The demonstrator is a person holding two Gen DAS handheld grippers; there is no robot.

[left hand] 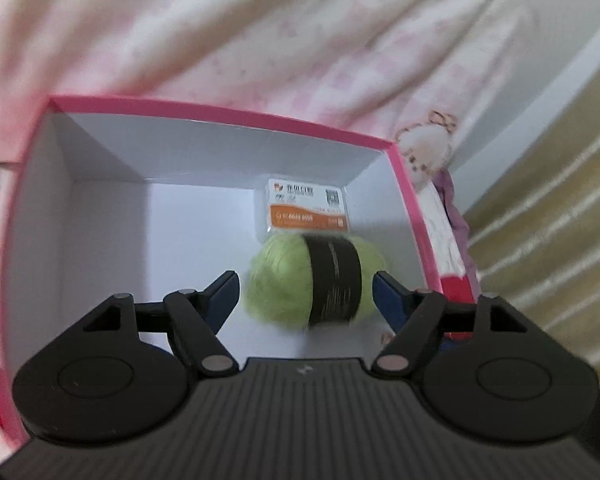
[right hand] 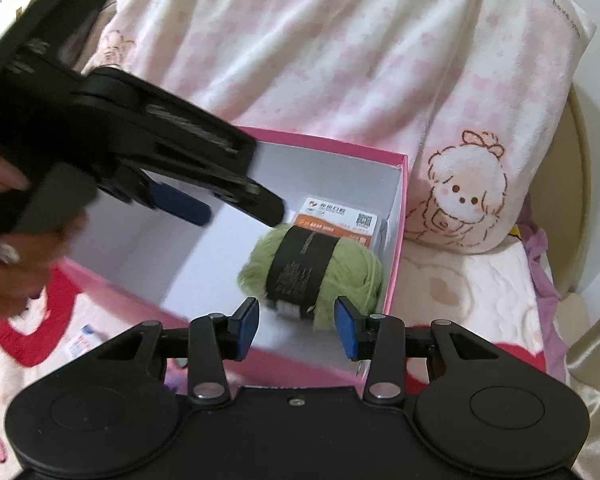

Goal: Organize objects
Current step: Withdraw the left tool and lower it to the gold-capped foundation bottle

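Observation:
A pink box (left hand: pixel 228 110) with a white inside lies open on the bed; it also shows in the right wrist view (right hand: pixel 398 216). A green yarn ball (left hand: pixel 284 280) with a black band lies in the box's right part, seen also from the right wrist (right hand: pixel 352 276). Behind it lies a small orange and white packet (left hand: pixel 306 206), also in the right wrist view (right hand: pixel 336 218). My left gripper (left hand: pixel 304 292) is open above the box, its fingers either side of the yarn without touching. It shows from the right wrist (right hand: pixel 228 212). My right gripper (right hand: pixel 296 328) is open and empty at the box's near wall.
A pink and white blanket with a cartoon print (right hand: pixel 460 196) lies behind the box. A small printed packet (right hand: pixel 82 340) lies on the bed to the left of the box. A striped beige surface (left hand: pixel 560 220) is at the right.

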